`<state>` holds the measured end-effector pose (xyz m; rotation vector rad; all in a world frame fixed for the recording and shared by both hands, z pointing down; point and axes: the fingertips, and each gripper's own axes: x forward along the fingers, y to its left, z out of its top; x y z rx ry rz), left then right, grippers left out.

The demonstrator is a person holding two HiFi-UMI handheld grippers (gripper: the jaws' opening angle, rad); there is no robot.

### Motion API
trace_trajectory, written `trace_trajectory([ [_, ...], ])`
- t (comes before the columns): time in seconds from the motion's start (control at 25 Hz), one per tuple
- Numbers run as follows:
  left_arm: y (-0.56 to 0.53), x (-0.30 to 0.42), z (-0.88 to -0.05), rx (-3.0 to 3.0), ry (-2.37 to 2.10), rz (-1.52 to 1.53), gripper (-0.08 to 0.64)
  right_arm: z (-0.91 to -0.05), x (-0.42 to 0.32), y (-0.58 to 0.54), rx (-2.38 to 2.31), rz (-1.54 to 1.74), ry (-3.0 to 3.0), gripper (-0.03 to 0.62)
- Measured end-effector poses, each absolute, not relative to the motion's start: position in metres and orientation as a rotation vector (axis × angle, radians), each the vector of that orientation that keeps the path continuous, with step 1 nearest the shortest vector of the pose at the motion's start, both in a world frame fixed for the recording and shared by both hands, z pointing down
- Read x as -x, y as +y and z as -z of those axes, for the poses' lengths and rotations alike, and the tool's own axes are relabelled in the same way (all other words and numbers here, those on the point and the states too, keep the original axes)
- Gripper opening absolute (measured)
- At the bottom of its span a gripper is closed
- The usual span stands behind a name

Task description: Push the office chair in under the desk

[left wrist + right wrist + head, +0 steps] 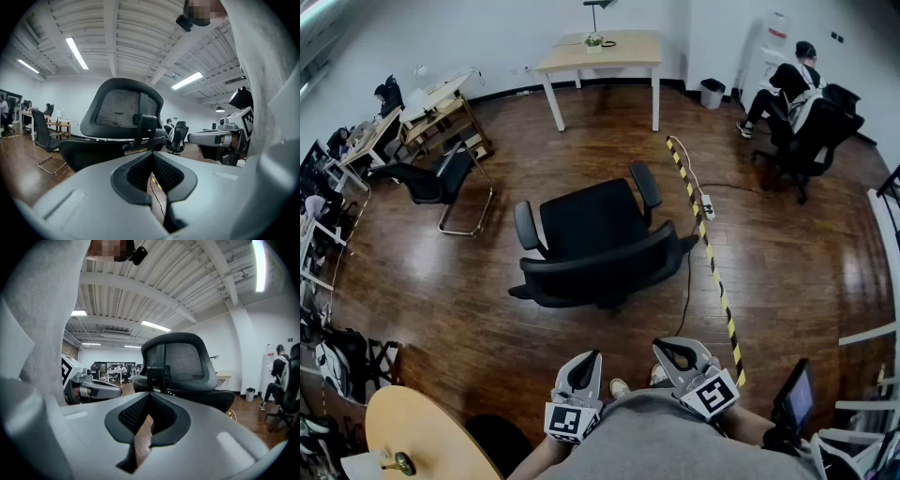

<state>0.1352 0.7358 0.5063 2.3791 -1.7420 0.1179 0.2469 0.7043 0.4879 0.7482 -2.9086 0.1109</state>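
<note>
A black office chair stands in the middle of the wood floor, its mesh backrest turned toward me. A light wooden desk stands farther off, beyond the chair. My left gripper and right gripper are held close to my body, short of the backrest, both shut and empty. In the left gripper view the backrest rises just ahead of the left gripper. In the right gripper view the backrest rises ahead of the right gripper.
A yellow-black striped cable cover with a power strip runs along the floor right of the chair. A black cantilever chair stands at left. A person sits on a chair at far right. A round wooden table is near my left.
</note>
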Motion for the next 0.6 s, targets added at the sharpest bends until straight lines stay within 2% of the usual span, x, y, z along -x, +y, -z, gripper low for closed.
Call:
trace_trajectory([
  [0.24, 0.714, -0.124, -0.487, -2.365, -1.848, -0.111, 0.000, -0.461, -0.250, 0.671, -0.750, -0.003, -2.971, 0.005],
  [0.6, 0.710, -0.094, -0.482, -2.278, -1.959, -0.105, 0.000, -0.470, -0.229, 0.665, -0.659, -0.047, -2.990, 0.005],
])
